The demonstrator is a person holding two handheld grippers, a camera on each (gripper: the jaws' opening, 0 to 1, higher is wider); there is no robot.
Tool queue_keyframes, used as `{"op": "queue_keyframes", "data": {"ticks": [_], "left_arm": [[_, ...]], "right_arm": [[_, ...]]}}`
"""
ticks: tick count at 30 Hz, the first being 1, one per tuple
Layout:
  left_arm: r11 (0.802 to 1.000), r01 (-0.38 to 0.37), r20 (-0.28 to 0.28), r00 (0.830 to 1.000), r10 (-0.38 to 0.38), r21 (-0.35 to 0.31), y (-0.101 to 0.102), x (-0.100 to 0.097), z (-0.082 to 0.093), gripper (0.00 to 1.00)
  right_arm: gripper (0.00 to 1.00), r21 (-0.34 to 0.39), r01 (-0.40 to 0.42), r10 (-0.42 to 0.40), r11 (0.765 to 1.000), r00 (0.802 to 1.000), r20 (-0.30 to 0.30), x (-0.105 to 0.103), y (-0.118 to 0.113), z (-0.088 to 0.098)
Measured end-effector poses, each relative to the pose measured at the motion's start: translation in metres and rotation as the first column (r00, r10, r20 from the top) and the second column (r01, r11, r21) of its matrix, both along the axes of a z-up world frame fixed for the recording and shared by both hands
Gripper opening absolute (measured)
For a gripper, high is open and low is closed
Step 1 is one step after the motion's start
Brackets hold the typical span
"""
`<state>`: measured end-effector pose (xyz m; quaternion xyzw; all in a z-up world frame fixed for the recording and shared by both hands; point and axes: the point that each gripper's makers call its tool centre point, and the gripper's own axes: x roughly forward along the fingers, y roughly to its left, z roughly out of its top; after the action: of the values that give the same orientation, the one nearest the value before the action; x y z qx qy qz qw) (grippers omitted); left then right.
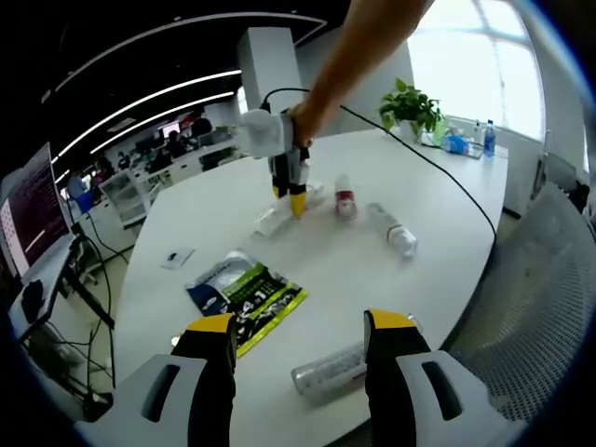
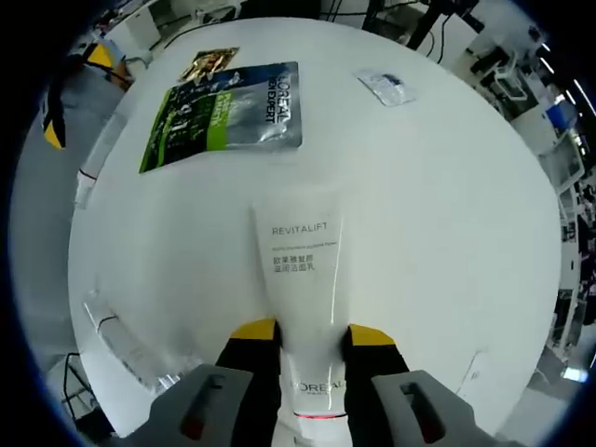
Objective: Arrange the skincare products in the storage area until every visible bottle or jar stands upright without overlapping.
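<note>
Right gripper [image 2: 312, 337]: its yellow-tipped jaws are clamped on a white tube [image 2: 303, 279], gripping it near the cap end. The tube lies flat on the white table [image 2: 447, 186] and points away from the camera. It reads "REVITALIFT" with small lines of characters below, and "L'OREAL" near the jaws. The cap end is cut off at the bottom of the view.

Beyond the tube lies a flat sachet [image 2: 228, 110] in grey and green, printed "L'OREAL MEN EXPERT"; its smaller print cannot be read. A small clear packet [image 2: 385, 86] lies further off, near the far edge. At the lower left, a clear object [image 2: 126, 340] lies on the table; its form is hard to make out.

Left gripper [image 1: 298, 340]: the jaws stand wide apart above the near table edge, holding nothing. Between them and just beyond, a clear bottle [image 1: 328, 372] lies on its side, partly hidden by the right-hand jaw. The sachet [image 1: 247, 296] lies just past it, and a small card [image 1: 177, 257] lies further left.

In mid-table the right gripper [image 1: 296, 197] presses down over the white tube [image 1: 273, 222], held by a hand [image 1: 300, 121]. Beside it, a bottle with a red band [image 1: 345, 198] and a clear bottle [image 1: 393, 230] both lie on their sides. Their labels are too small to read. A potted plant [image 1: 413, 104] and a blue bottle [image 1: 489, 138] stand at the far edge.
</note>
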<state>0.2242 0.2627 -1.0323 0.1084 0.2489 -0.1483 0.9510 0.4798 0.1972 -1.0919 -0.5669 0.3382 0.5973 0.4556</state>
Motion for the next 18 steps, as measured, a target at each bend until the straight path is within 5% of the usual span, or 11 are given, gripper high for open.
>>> {"op": "queue_keyframes", "data": {"ticks": [10,16,18], "left_arm": [[1.000,-0.002,-0.003,1.000,0.002,0.009,0.001,0.000,-0.001,0.50],[1.000,-0.001,-0.005,1.000,0.001,0.014,0.001,0.000,-0.001,0.50],[1.000,-0.002,0.007,1.000,0.001,0.017,0.001,0.000,0.001,0.52]], "right_arm": [[0.13,0.149,0.086,-0.091,0.985,0.996,0.026,0.006,0.011,0.032],[0.11,0.242,0.179,-0.181,0.953,0.983,-0.014,0.003,0.011,0.046],[0.10,0.282,0.247,-0.241,0.927,0.969,-0.057,-0.001,0.011,0.053]]}}
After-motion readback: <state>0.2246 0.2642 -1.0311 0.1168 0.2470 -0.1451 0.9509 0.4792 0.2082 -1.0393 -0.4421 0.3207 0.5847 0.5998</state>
